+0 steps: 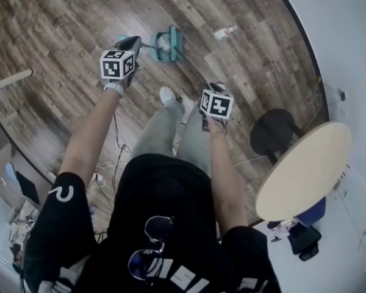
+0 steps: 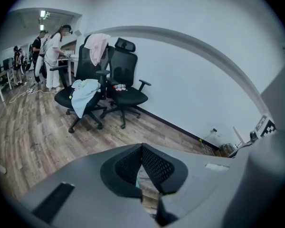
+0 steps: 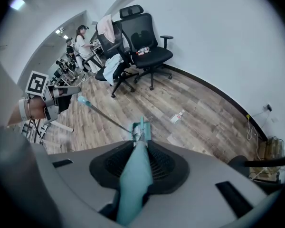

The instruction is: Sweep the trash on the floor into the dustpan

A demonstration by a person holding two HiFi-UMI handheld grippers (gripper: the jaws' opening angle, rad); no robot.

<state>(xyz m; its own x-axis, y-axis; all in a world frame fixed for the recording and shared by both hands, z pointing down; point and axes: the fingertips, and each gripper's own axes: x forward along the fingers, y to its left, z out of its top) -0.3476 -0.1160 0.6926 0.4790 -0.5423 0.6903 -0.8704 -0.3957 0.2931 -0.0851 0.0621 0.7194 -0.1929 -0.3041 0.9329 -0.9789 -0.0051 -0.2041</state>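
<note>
Teal dustpan (image 1: 176,39) holds pale scrap (image 1: 163,42); right gripper (image 3: 141,148) clamps its handle (image 3: 133,184).

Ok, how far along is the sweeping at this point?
Done: both handles look gripped. The right gripper is shut on the teal handle, and the left gripper seems shut on the thin rod handle.
In hand: the teal broom-and-dustpan set stands together on the floor.
Left: the wrapper lies apart from it, unswept. Something pale shows inside the set; I cannot tell what.
</note>
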